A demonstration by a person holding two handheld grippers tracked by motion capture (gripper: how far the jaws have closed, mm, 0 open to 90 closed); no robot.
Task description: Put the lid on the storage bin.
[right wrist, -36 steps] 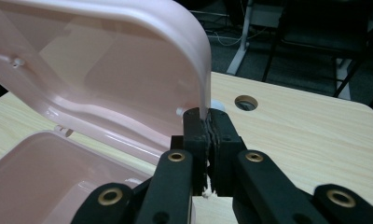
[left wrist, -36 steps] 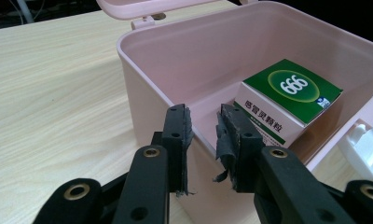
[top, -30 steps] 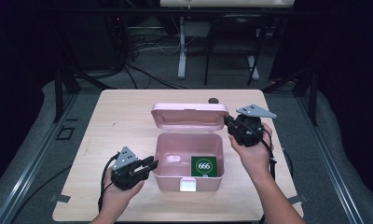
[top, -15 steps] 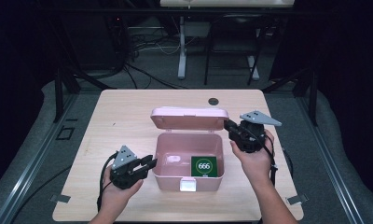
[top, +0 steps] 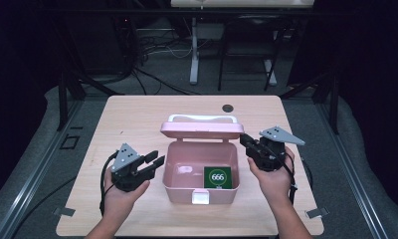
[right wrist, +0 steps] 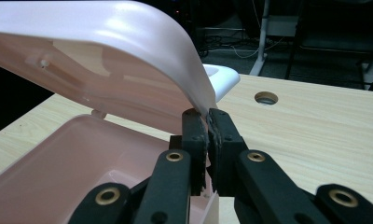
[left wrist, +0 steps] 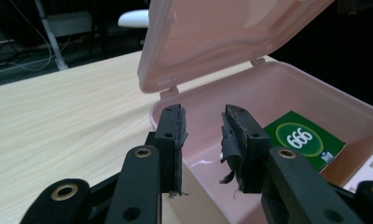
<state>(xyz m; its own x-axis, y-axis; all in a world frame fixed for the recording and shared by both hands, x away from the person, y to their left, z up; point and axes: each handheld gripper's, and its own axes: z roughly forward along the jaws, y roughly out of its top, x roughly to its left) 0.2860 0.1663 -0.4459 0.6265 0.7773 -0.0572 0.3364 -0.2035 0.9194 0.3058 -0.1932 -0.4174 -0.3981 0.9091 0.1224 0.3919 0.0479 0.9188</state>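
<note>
A pink box (top: 187, 191) stands open at the table's middle, with a green card (top: 218, 178) marked 666 lying flat inside. Its lid (top: 199, 130) leans forward over the back half. My right gripper (top: 243, 140) is shut on the lid's right corner; in the right gripper view the lid (right wrist: 128, 46) edge runs down between the pads of the right gripper (right wrist: 205, 122). My left gripper (top: 155, 164) hovers at the box's left wall. Its jaws have just been opening. They stand apart in the left gripper view, where the left gripper (left wrist: 203, 122) pads touch nothing and the box rim (left wrist: 315, 79) lies beyond.
A round cable hole (top: 228, 107) sits in the wooden table (top: 127, 119) behind the box. The lid's white handle (top: 199, 118) points toward the far edge. Bare tabletop lies left and right of the box. Beyond the table are dark floor, cables and stand legs.
The right gripper has come toward me and down, tipping the lid further over the box. The left gripper's jaws have spread apart and the hand has risen a little.
</note>
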